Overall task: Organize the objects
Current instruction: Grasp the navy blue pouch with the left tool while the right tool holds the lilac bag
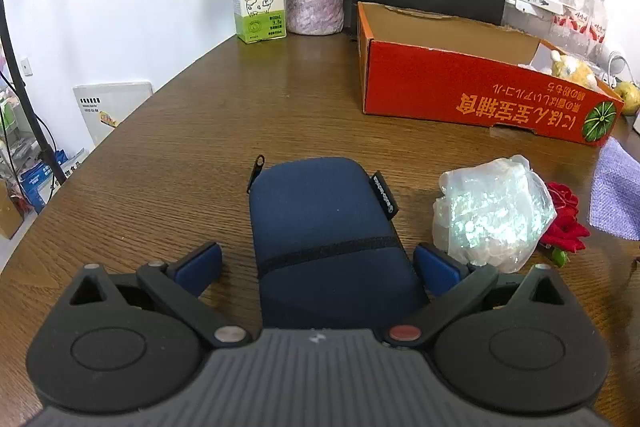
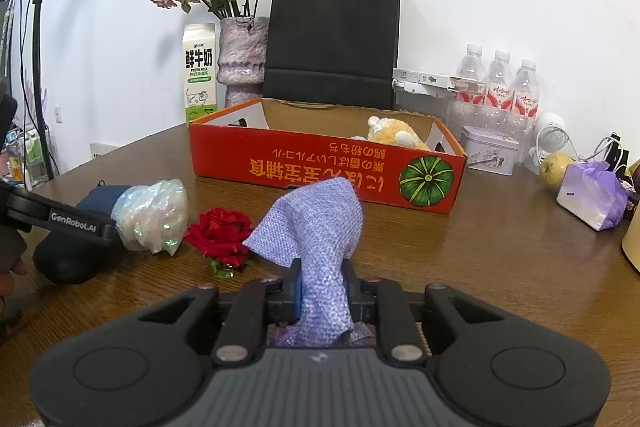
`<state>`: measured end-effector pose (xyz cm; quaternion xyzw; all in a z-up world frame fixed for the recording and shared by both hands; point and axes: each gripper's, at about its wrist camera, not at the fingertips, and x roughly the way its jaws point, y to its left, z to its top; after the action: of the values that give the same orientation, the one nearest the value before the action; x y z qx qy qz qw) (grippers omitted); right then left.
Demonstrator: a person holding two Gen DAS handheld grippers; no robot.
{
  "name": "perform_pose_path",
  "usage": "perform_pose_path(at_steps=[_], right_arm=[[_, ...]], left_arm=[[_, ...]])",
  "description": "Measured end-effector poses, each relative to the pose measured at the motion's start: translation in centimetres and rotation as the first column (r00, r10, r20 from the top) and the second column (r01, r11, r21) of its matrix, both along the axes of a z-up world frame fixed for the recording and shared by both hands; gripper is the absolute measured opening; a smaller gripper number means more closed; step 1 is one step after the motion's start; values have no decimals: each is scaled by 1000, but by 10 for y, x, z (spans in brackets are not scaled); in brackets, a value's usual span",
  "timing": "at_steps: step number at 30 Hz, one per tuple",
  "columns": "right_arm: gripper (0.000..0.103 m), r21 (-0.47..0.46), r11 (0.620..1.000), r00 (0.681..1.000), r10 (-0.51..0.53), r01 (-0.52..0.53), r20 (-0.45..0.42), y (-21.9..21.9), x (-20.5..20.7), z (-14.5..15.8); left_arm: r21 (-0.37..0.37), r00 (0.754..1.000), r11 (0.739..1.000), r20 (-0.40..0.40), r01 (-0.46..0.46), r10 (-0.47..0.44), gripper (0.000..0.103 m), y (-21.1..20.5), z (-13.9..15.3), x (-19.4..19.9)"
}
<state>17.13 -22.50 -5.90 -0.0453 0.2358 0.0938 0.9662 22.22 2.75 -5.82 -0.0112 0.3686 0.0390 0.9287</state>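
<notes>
A navy zip pouch (image 1: 324, 227) lies on the wooden table (image 1: 180, 155), between the spread fingers of my left gripper (image 1: 318, 267), which is open; a gap shows at the left pad. Right of the pouch sit a crumpled shiny plastic bag (image 1: 492, 211) and a red rose (image 1: 564, 219). My right gripper (image 2: 324, 291) is shut on a lavender woven cloth (image 2: 316, 223), which stands up above the table in front of the red cardboard box (image 2: 320, 163). A yellow plush toy (image 2: 394, 135) lies inside that box. The pouch (image 2: 96, 195) is partly hidden behind a left finger (image 2: 80, 223).
At the back stand a milk carton (image 2: 199, 75), a vase of dried roses (image 2: 242, 63) and a black paper bag (image 2: 332, 39). To the right are water bottles (image 2: 500, 87), a tin (image 2: 490, 149), a yellow fruit (image 2: 554, 167) and a purple bag (image 2: 592, 199). A hand (image 2: 8, 275) shows at the left edge.
</notes>
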Motion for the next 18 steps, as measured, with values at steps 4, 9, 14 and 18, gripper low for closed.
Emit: perform_pose_path(at_steps=[4,9,14,18], right_arm=[[17,0,1000,1000,0,0,0,0,0,0],[17,-1,1000,1000,0,0,0,0,0,0],[17,0,1000,1000,0,0,0,0,0,0],[17,-3,1000,1000,1,-1,2,0,0,-1]], left_arm=[[-2,1000,1000,-19,5,-5,103,1,2,3],[1,1000,1000,14,19,-19,80,-1,4,-1],[3,999,1000,53,7,-7,72,-3,6,-9],[-10,998,1000,69,-9,10,69,1,8,-14]])
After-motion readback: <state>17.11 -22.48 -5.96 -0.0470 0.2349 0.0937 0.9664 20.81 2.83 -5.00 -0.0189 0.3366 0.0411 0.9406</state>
